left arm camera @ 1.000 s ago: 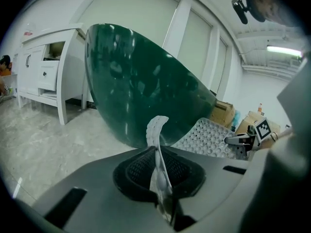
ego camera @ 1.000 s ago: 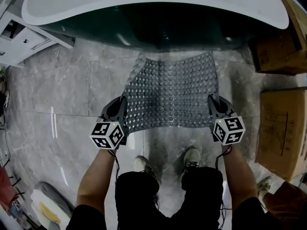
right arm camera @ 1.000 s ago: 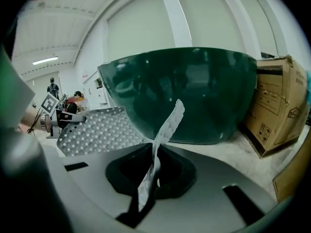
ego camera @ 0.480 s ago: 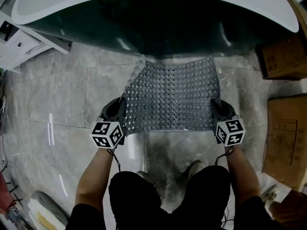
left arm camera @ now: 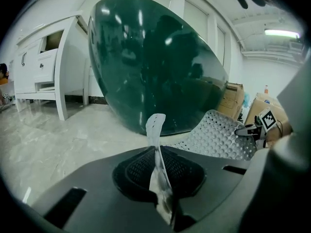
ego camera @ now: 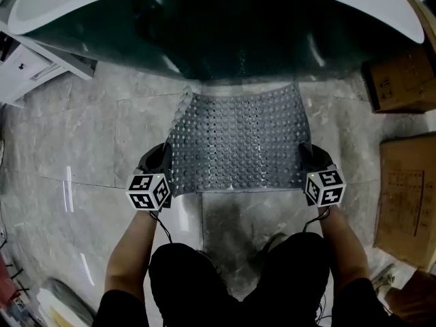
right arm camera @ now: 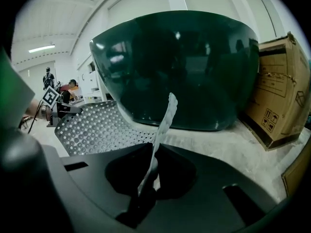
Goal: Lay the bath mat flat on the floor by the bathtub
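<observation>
Evenness matters here: the left gripper (ego camera: 162,161) and right gripper (ego camera: 308,158) each pinch a near corner of the bath mat (ego camera: 238,138), so both ought to sink together and release only once the near edge meets the floor (ego camera: 82,135). The mat is grey, studded, perforated and limp. Its far edge lies at the foot of the dark green bathtub (ego camera: 225,33), and its left edge curls over.

Cabinet (ego camera: 30,63): white, with drawers, upper left in the head view.
Small carton (ego camera: 402,80): brown cardboard, upper right.
Large carton (ego camera: 407,196): brown cardboard, right edge, apart from the small carton.
Ceiling light (left arm camera: 282,32): lit strip.
</observation>
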{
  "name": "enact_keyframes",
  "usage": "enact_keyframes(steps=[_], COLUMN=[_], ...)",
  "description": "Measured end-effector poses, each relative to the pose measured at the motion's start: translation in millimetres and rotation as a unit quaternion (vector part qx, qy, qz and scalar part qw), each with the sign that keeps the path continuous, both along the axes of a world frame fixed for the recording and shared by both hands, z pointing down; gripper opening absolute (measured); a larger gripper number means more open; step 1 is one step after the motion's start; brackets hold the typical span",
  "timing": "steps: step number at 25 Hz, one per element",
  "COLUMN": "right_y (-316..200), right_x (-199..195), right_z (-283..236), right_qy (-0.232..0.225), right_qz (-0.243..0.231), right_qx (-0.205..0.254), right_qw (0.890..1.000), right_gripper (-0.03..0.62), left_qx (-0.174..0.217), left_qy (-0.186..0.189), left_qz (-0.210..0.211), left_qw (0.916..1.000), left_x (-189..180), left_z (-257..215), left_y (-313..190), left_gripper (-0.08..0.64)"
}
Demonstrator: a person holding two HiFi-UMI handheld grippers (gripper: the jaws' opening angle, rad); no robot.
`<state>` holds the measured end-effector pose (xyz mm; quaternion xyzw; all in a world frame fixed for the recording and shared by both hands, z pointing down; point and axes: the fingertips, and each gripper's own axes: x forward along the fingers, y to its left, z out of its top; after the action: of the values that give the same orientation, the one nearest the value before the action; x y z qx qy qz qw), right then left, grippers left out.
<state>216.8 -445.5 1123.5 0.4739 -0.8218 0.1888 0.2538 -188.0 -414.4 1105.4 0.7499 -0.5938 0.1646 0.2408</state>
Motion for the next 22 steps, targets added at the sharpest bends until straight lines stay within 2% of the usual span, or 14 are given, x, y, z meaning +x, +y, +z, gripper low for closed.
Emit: enact_keyframes(steps=[8, 22], right_y=[1, -9], right_x=[11, 33], right_z=[25, 58], right_qy=[0.024, 0.033], right_qz=[0.004, 0.026], right_qx=[-0.008, -0.038], right_qw=[1.000, 0.998], right_gripper=[0.032, 0.034], left_qx=[-0.010, -0.033], left_qy=[-0.025, -0.067], left_qz=[0.007, -0.020], left_qw=[0.9996, 0.9970], left_x=[0, -16], left_z=[17, 45], left_y=[-4, -8], left_gripper=[0.034, 0.035])
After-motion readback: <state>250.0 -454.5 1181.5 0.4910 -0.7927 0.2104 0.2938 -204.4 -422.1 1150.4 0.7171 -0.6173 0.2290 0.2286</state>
